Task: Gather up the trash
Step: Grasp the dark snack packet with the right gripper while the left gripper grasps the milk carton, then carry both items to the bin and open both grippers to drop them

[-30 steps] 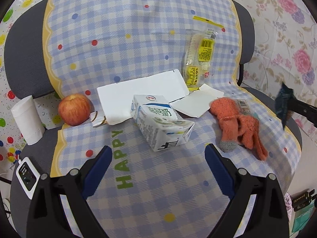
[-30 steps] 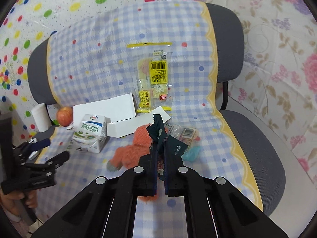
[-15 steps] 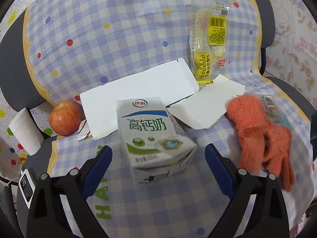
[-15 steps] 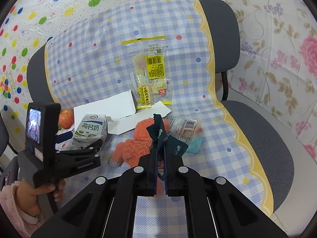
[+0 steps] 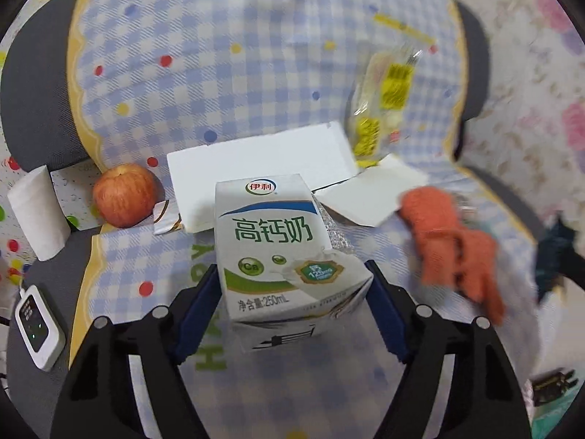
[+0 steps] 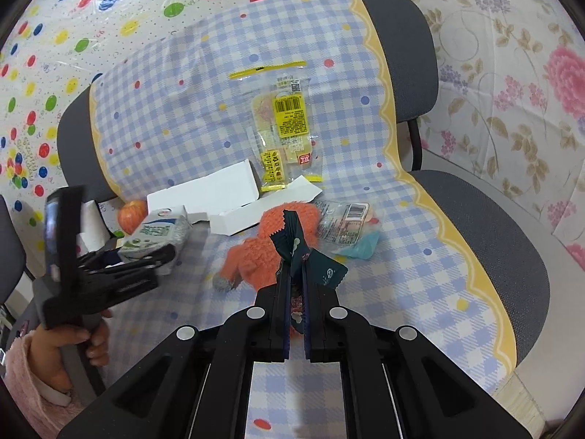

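Note:
A white and green milk carton (image 5: 281,252) lies on the checked chair cover between the fingers of my left gripper (image 5: 294,285). The blue pads (image 5: 199,298) stand close on both sides of it; the jaws are still parted around it. The carton also shows in the right wrist view (image 6: 153,232). My right gripper (image 6: 296,281) is shut on a dark teal wrapper (image 6: 303,252), held above the seat. A clear yellow-labelled snack bag (image 6: 285,135) leans on the chair back. Another clear wrapper (image 6: 343,223) lies on the seat.
A red apple (image 5: 124,199), an opened white cardboard box (image 5: 263,168), an orange knitted glove (image 5: 453,241) and a teal scrap (image 6: 360,248) lie on the chair. A paper roll (image 5: 36,212) and a white device (image 5: 34,322) sit left of it.
My left gripper has moved forward onto the milk carton and its fingers have closed in around it. My right gripper has stayed shut on the teal wrapper.

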